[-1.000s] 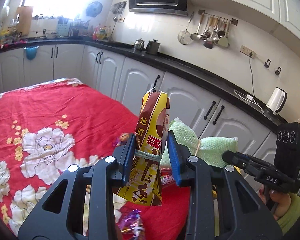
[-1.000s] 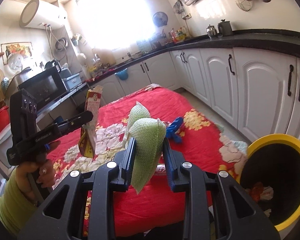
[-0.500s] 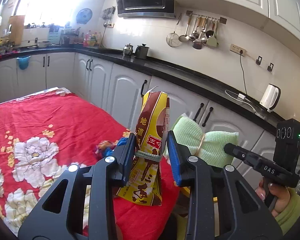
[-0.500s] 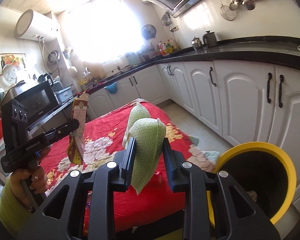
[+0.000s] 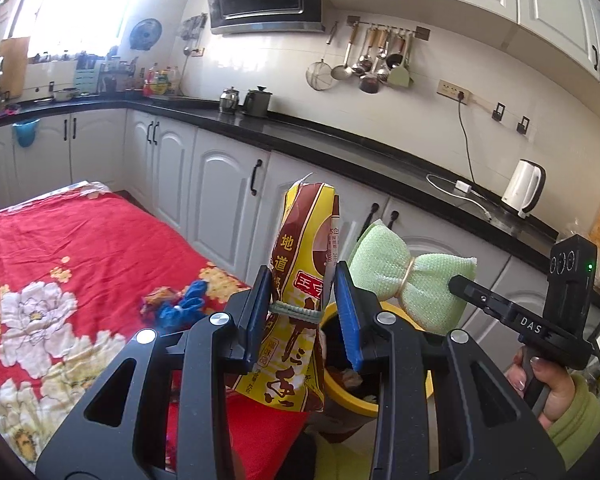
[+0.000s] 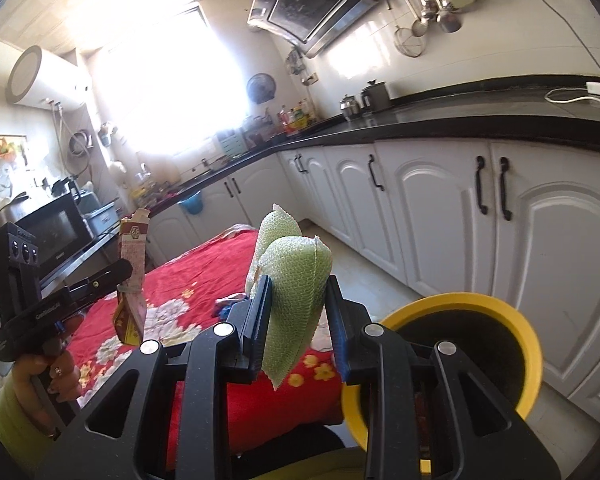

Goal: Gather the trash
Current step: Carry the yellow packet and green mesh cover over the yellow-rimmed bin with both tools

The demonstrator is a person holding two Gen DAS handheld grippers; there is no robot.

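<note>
While both hands are raised in a kitchen, each gripper is clamped on a piece of trash. In the left wrist view, the left gripper [image 5: 302, 312] pinches a yellow and brown snack wrapper [image 5: 304, 280] at a narrowed waist bound by a greenish band; the wrapper stands nearly upright between the blue pads. Just right of it, the right gripper [image 5: 460, 286] grips a pale green mesh sponge [image 5: 404, 280], tied in the middle like a bow. A hand in a green sleeve [image 5: 552, 390] holds that gripper's handle at the far right.

In the right wrist view, the right gripper [image 6: 298, 316] squeezes the same sponge [image 6: 294, 300], which rises above the pads and hangs below them. At the left, the left gripper [image 6: 130, 280] carries the wrapper [image 6: 132, 280].

A yellow-rimmed bin [image 6: 528, 344] with a dark inside sits low at the right, near the white cabinets [image 6: 432, 216]. Behind the grippers lies a tabletop under a red floral cloth [image 5: 60, 264], with a blue scrap and a small coloured wrapper [image 5: 180, 304] near its right edge.
</note>
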